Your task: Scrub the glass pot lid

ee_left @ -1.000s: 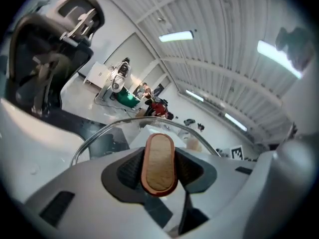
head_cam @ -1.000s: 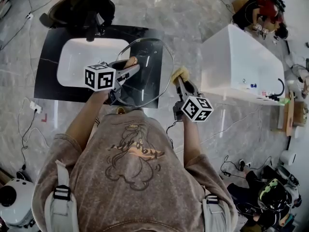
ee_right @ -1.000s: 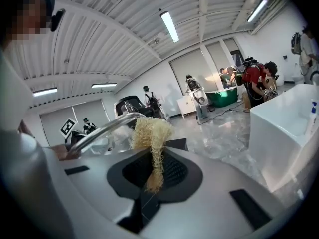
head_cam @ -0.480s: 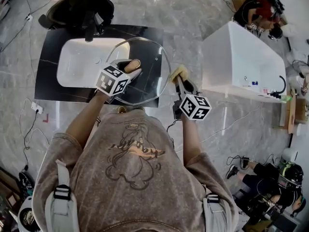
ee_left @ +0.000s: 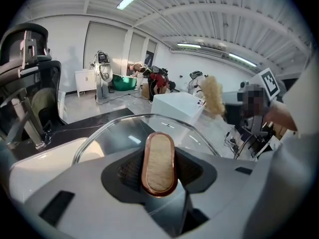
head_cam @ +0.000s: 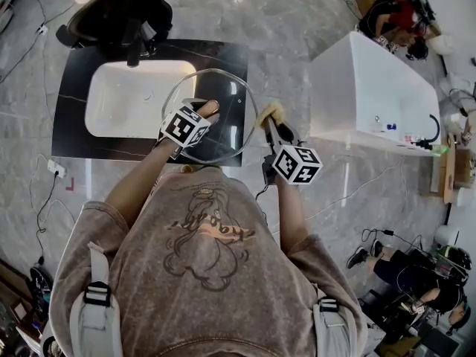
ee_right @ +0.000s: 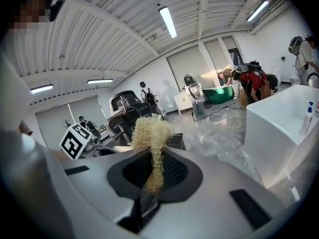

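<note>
The glass pot lid [head_cam: 227, 132] hangs tilted over the black counter, held by its oval wooden knob [head_cam: 208, 108]. My left gripper [head_cam: 202, 114] is shut on that knob. In the left gripper view the knob [ee_left: 159, 163] stands upright between the jaws, with the clear dome [ee_left: 124, 133] behind it. My right gripper [head_cam: 272, 122] is shut on a yellow fibrous scrubber [head_cam: 272, 112], which sits close beside the lid's right rim. From the right gripper view the scrubber [ee_right: 151, 133] sticks up out of the jaws. Whether it touches the rim I cannot tell.
A white basin [head_cam: 119, 99] is set in the black counter [head_cam: 74, 136] to the left of the lid. A black chair [head_cam: 119, 10] stands behind it. A large white box [head_cam: 372, 95] stands to the right. People work at the far right, and cables lie on the floor.
The left gripper has turned and shifted a little left with the lid, whose outline is now rounder and further over the basin side. The right gripper with the scrubber has barely moved.
</note>
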The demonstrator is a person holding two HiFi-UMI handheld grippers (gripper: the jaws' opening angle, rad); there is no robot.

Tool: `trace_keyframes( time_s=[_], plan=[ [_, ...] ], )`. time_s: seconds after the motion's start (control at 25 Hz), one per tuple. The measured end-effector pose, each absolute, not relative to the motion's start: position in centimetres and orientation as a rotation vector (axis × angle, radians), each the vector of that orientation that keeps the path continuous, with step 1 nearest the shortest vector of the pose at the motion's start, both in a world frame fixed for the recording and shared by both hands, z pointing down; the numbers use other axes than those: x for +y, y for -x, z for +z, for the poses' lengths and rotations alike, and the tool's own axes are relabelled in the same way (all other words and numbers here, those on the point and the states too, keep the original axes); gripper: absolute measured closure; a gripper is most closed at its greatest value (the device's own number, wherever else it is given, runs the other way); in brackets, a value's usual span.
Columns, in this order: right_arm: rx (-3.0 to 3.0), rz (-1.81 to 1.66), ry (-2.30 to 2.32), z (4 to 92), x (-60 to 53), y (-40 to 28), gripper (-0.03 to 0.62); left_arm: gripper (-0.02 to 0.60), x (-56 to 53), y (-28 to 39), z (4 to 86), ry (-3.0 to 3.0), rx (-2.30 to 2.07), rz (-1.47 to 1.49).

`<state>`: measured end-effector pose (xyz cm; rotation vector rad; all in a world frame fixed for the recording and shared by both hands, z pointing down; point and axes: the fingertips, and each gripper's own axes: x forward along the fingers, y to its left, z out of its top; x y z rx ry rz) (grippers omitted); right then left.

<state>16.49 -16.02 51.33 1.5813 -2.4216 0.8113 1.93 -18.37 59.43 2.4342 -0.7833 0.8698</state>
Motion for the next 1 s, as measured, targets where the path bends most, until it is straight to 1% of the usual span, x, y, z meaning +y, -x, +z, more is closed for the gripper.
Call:
trace_keyframes(
  time_s=[0.56, 1.0],
  plan=[
    [-2.424, 0.859, -1.542, 52.4, -16.0, -16.0, 0.553, 0.4, -19.3, -3.7, 64.4, -2.39, -0.788, 0.999],
    [-2.423, 0.87, -1.527, 52.3, -16.0, -16.4, 0.553, 0.397, -19.2, -4.1, 64.9, -2.389, -0.798, 1.06]
  ],
)
